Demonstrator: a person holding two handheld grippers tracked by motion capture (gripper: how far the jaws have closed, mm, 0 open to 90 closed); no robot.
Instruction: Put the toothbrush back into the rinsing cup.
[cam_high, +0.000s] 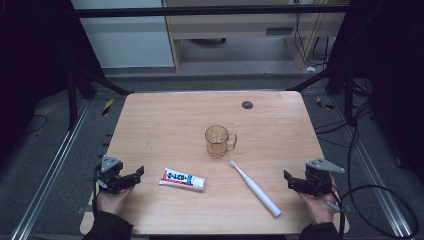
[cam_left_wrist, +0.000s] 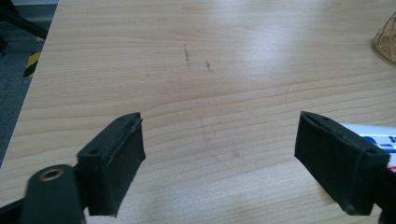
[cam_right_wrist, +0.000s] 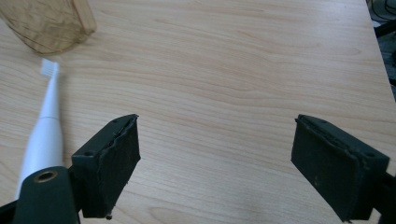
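Note:
An amber see-through mug (cam_high: 218, 141) stands upright near the middle of the wooden table (cam_high: 165, 120). A white toothpaste tube (cam_high: 182, 179) with red and blue print lies in front of it to the left. A white electric toothbrush (cam_high: 255, 188) lies at a slant to the right, bristles toward the mug. My left gripper (cam_high: 139, 171) rests near the front left edge, open and empty, left of the tube. My right gripper (cam_high: 286, 176) sits near the front right, open and empty, right of the toothbrush (cam_right_wrist: 43, 135). The mug's base (cam_right_wrist: 46, 21) and the tube's edge (cam_left_wrist: 373, 140) show in the gripper views.
A small dark round disc (cam_high: 247, 104) sits on the table near its far edge. Metal frame rails (cam_high: 55, 165) run along both sides of the table, and black cables (cam_high: 372, 192) lie on the floor to the right.

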